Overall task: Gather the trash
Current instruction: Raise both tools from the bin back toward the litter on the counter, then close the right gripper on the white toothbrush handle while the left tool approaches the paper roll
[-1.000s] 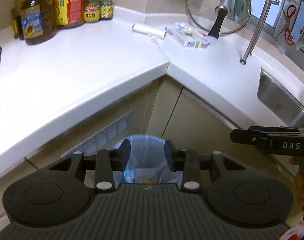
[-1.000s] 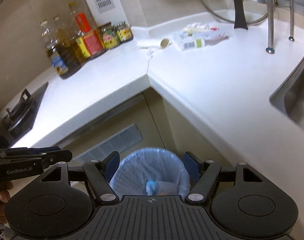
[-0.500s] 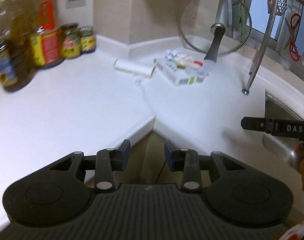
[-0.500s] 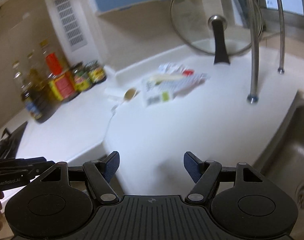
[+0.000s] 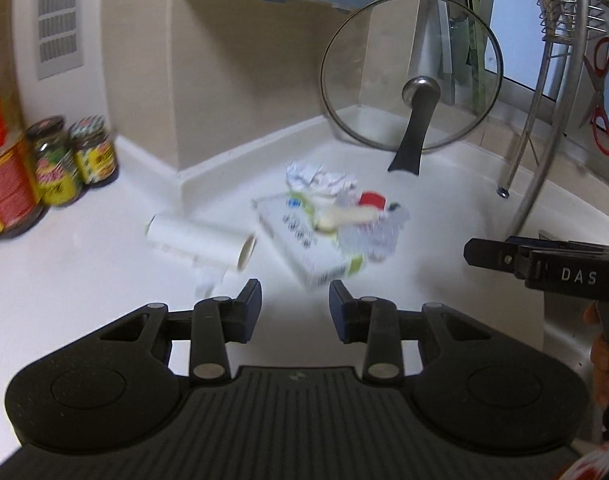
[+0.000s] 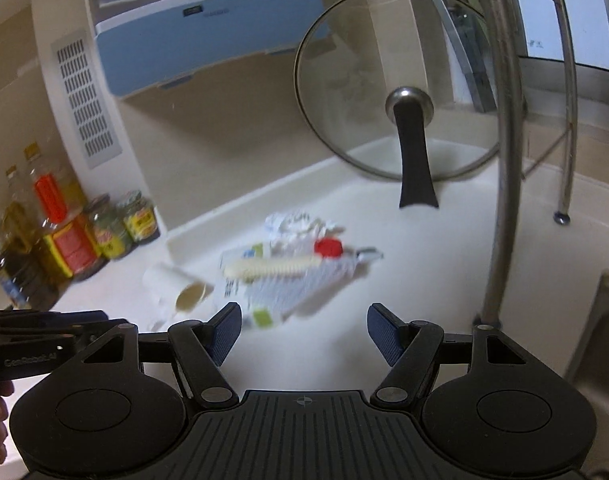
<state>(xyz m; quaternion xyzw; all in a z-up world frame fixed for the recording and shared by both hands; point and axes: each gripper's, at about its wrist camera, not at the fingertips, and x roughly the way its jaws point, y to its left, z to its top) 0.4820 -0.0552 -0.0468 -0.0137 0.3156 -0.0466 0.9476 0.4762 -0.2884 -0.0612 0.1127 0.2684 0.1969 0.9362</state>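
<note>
A heap of trash lies in the corner of the white counter: a flat white carton, crumpled white paper, a pale stick-shaped piece, a red cap and clear plastic. A white roll lies to its left. My left gripper hovers just short of the carton, jaws narrowly apart and empty. My right gripper stands open and empty before the heap; it also shows at the right edge of the left wrist view.
A glass pot lid leans in the corner behind the trash. Jars and oil bottles stand at the left. A steel rack leg and the sink are on the right. Red scissors hang there.
Both grippers rose from over the blue-bagged bin below the counter and moved forward over the counter toward the trash heap. Their jaw gaps look unchanged.
</note>
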